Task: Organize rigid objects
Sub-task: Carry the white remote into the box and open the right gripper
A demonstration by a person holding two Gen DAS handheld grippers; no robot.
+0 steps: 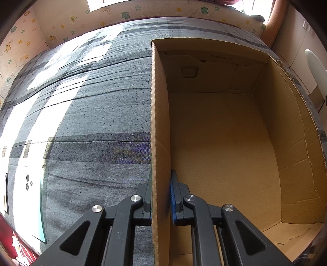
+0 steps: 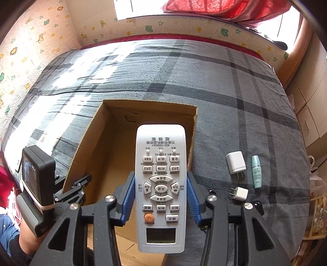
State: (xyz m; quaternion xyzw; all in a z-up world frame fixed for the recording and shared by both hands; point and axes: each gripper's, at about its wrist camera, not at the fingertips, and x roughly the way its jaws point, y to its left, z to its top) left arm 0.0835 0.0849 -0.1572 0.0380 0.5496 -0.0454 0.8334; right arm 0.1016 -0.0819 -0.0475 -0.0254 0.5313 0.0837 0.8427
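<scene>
An open, empty cardboard box stands on the bed. My left gripper is shut on its left wall, one finger outside and one inside. In the right wrist view my right gripper is shut on a white remote control, held by its long sides, button face up, above the cardboard box. The left gripper shows at that box's left wall. On the cover right of the box lie two white chargers and a small teal bottle.
The bed has a grey plaid cover. Walls with cartoon paper close the far and left sides, and a red cloth lies at the back. Cabinets and a plastic bag stand right. A white flat item lies at the bed's left edge.
</scene>
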